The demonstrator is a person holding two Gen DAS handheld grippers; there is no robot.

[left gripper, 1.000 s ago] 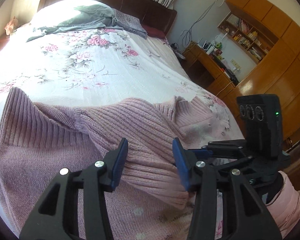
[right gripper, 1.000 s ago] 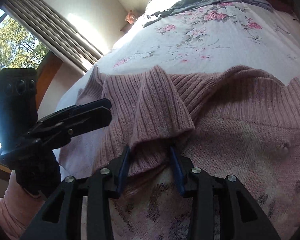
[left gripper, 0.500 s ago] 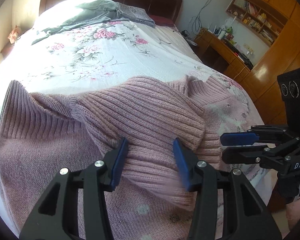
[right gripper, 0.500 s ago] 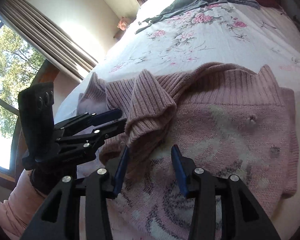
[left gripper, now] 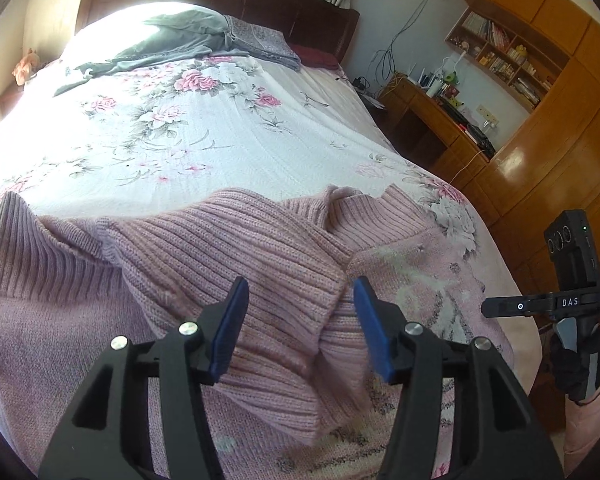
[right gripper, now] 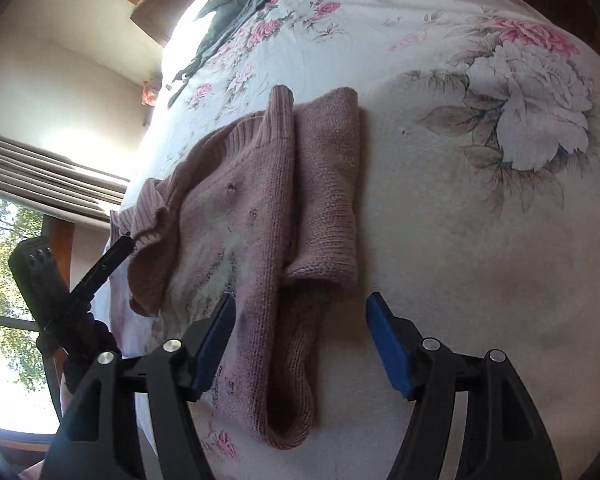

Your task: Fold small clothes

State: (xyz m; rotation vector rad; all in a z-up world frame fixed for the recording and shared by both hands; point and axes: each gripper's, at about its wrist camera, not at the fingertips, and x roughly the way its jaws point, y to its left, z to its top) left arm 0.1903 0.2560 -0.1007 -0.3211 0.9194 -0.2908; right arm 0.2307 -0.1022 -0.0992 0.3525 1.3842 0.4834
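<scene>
Left hand-held gripper (left gripper: 298, 326): jaws spread, nothing clamped; the blue pads flank a ribbed sleeve (left gripper: 236, 276) of the pink sweater (left gripper: 60, 320) without visibly pinching it. From this gripper the sleeve runs from its cuff end, directly under the pads, toward 10 o'clock, where it meets the sweater body. The sweater lies flat on the floral bed (left gripper: 204, 136), near the foot edge, its long axis crosswise in the left wrist view. Right hand-held gripper (right gripper: 298, 346): jaws likewise spread and empty, above the sweater's right margin. In its view the second sleeve (right gripper: 328, 196) lies already doubled alongside the body, running toward 12 o'clock, its lower end just ahead of the pads. In the left wrist view the right hand-held gripper sits at 3 o'clock, well clear of the garment. Judgement: the left gripper is the nearer to the unfolded sleeve, and the coming move depends on closing across that sleeve's width. Grey clothing (left gripper: 172, 40) lies at the headboard end, well apart.
</scene>
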